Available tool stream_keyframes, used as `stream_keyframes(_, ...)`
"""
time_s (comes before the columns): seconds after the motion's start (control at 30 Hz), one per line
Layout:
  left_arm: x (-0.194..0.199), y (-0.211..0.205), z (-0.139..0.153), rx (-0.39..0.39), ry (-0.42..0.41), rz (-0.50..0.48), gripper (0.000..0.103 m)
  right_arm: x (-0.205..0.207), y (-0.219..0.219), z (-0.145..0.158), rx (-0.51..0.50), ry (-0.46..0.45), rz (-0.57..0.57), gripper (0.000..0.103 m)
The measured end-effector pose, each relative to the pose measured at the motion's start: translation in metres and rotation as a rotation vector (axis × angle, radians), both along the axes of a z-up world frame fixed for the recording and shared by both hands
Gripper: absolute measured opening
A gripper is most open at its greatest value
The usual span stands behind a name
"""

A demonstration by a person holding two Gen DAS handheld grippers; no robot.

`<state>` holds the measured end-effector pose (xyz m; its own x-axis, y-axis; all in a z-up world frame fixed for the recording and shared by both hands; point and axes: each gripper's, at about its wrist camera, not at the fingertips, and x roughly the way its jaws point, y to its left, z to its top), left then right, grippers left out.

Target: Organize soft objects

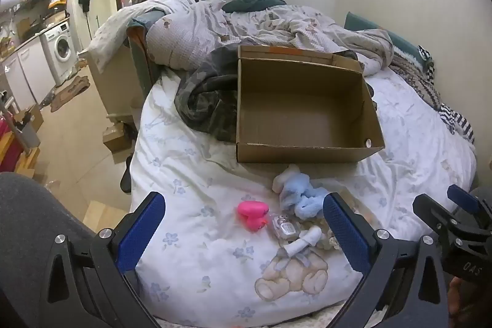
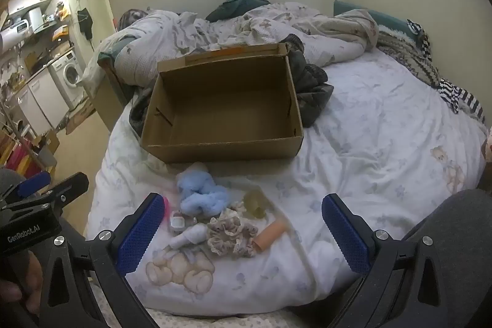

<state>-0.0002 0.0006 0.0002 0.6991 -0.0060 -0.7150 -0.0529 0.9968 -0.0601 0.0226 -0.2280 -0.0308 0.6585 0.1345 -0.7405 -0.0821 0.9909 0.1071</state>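
Your bed point(image 2: 369, 125), white floral sheet with a bear print, carries everything. Ahead of your grippers: open cardboard box point(image 2: 224, 109), camo garment point(image 2: 310, 88) touching it behind. Just before the right gripper: blue fluffy toy point(image 2: 200, 195), beige scrunchie point(image 2: 230, 232), white roll point(image 2: 187, 237), tan tube point(image 2: 270, 235). Pink toy point(image 1: 252, 212) sits before the left gripper.
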Motion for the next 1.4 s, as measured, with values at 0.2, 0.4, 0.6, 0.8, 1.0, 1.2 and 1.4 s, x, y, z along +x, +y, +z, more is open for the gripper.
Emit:
stream_keyframes(0.2,-0.002,0.001,0.001,0.013,0.001,0.001,0.103,0.001,-0.001,0.000,-0.004,-0.005,-0.005,0.103)
stream_keyframes(0.4,0.001,-0.002,0.000,0.024,0.009,0.001,0.103,-0.001,-0.001,-0.003,-0.005,-0.005,0.007,0.103)
stream_keyframes(0.6,0.001,-0.002,0.000,0.026,0.009,0.000,0.103,0.000,0.001,-0.002,-0.005,0.000,0.006,0.103)
stream_keyframes(0.8,0.000,-0.002,-0.003,0.028,0.011,0.001,0.103,0.000,0.003,-0.004,0.001,0.001,0.006,0.103)
stream_keyframes(1.0,0.000,-0.003,-0.006,0.028,0.010,0.000,0.103,-0.001,0.003,-0.003,0.002,0.002,0.006,0.103)
stream_keyframes(1.2,0.001,-0.003,-0.005,0.033,0.011,0.000,0.103,-0.001,0.003,-0.003,0.005,0.002,0.004,0.103)
stream_keyframes(1.4,0.001,-0.002,-0.009,0.034,0.009,0.000,0.103,0.000,0.003,-0.003,0.003,0.004,0.007,0.103)
